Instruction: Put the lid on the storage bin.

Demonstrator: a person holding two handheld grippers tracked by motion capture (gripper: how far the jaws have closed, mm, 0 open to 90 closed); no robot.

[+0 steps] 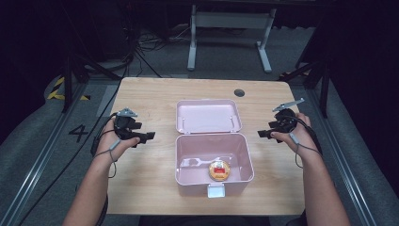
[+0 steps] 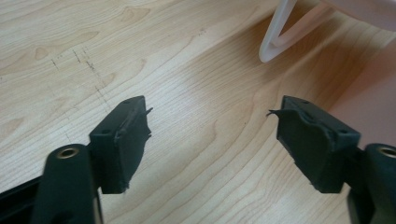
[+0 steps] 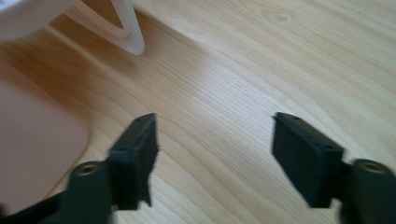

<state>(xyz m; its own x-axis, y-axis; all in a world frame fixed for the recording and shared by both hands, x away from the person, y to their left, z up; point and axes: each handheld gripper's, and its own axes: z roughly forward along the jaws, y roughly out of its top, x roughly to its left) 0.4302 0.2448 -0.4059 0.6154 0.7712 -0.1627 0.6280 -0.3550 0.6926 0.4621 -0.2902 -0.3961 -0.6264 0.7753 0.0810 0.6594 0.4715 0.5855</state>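
Observation:
A pink lunch box [image 1: 185, 162] stands open in the middle of the wooden table [image 1: 150, 94], its lid [image 1: 207, 116] laid flat behind it. Inside lie a round orange and red item [image 1: 219, 169] and a pale spoon-like utensil [image 1: 201, 162]. My left gripper [image 1: 149, 136] hovers left of the box, open and empty, with bare wood between its jaws [image 2: 210, 121]. My right gripper [image 1: 260, 133] hovers right of the box, also open and empty [image 3: 215, 140]. The box's pink wall [image 3: 28, 140] and a white handle loop [image 3: 121, 28] show at the left of the right gripper view.
A white latch tab [image 1: 216, 190] sticks out at the box's front. A dark round hole [image 1: 239, 92] sits near the table's far right edge. A white handle loop [image 2: 280, 37] appears at the top of the left gripper view. Cables and a white frame [image 1: 230, 28] lie on the floor beyond.

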